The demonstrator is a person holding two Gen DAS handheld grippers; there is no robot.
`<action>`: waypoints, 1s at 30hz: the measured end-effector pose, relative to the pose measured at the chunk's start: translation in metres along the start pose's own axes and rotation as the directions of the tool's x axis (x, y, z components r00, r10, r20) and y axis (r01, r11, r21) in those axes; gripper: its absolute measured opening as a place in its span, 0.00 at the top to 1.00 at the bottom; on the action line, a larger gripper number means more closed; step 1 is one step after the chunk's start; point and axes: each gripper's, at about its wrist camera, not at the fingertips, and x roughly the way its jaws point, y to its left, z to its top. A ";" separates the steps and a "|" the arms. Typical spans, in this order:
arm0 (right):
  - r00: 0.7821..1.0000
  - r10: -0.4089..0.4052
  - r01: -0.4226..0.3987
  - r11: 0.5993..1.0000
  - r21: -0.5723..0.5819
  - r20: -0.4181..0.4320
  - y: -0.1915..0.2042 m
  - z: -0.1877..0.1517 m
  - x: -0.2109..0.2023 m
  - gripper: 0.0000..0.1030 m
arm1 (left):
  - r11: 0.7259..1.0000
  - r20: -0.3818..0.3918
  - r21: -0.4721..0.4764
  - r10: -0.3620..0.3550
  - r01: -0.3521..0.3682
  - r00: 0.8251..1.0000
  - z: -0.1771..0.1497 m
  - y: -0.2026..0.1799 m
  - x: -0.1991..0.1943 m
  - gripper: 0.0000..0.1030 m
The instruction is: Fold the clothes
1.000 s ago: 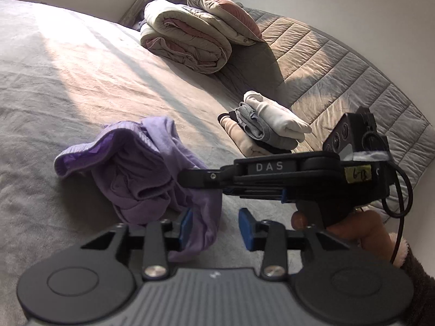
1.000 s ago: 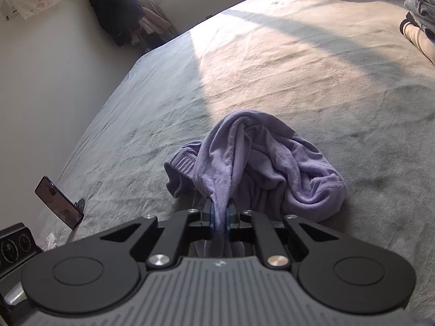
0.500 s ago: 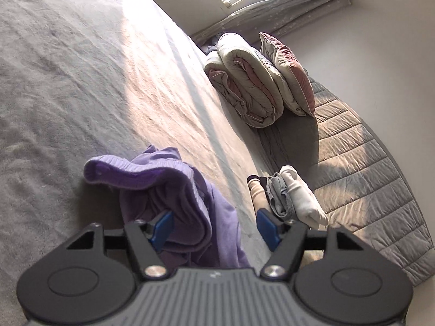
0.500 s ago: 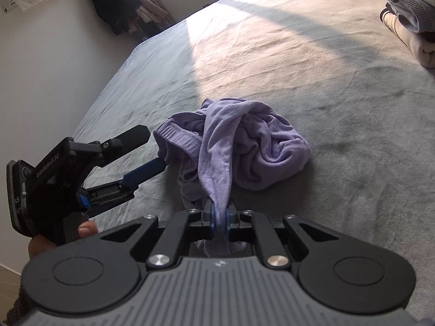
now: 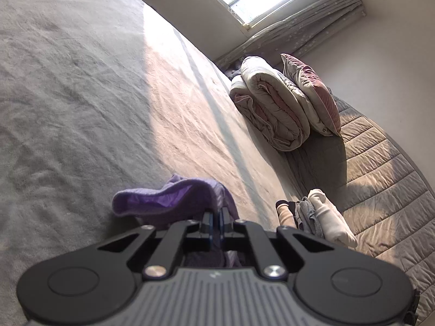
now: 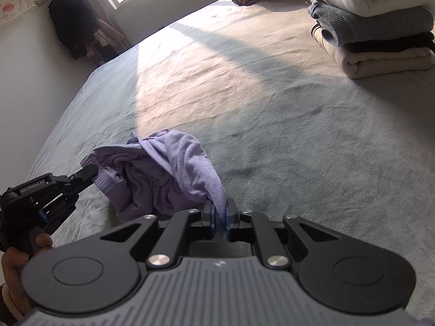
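A crumpled purple garment [image 6: 160,174] lies bunched on the grey bed; it also shows in the left wrist view [image 5: 174,198]. My right gripper [image 6: 220,222] is shut on a fold of the garment at its near right side. My left gripper [image 5: 216,225] is shut on the garment's ribbed edge at the left; from the right wrist view it [image 6: 87,175] comes in from the lower left, pinching that edge. Most of the garment hangs slack between the two grips.
A stack of folded clothes [image 6: 375,24] sits on the bed to the right, also in the left wrist view [image 5: 318,222]. Rolled duvets and a pillow [image 5: 285,103] lie by the quilted headboard. The grey bedspread [image 6: 272,95] spreads around the garment.
My left gripper was open beside the purple garment; it has closed on its ribbed edge. My right gripper stays shut on the garment, which has been drawn closer and lifted slightly.
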 end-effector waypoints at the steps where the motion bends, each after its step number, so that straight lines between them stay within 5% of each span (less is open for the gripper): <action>1: 1.000 -0.020 0.020 1.000 -0.001 0.015 -0.001 0.003 -0.001 0.90 | 1.000 0.009 -0.005 -0.008 0.008 1.000 0.003 0.000 -0.006 0.97; 12: 0.995 -0.084 0.086 0.996 -0.036 0.052 0.004 0.006 -0.001 0.81 | 0.998 0.004 -0.004 -0.059 0.059 0.998 0.006 0.001 -0.055 0.97; 14: 0.994 -0.084 0.088 0.994 -0.063 0.067 0.013 0.003 -0.005 0.55 | 0.998 -0.022 -0.009 -0.068 0.067 0.997 0.003 0.002 -0.055 0.97; 15: 0.993 -0.084 0.089 0.993 -0.074 0.078 0.017 0.000 -0.007 0.51 | 0.997 -0.033 -0.020 -0.074 0.073 0.997 0.000 0.002 -0.053 0.97; 30: 0.990 0.136 -0.139 0.964 -0.226 -0.031 0.102 -0.050 0.013 0.46 | 0.988 -0.176 -0.028 -0.155 0.152 0.972 -0.028 -0.019 -0.009 0.97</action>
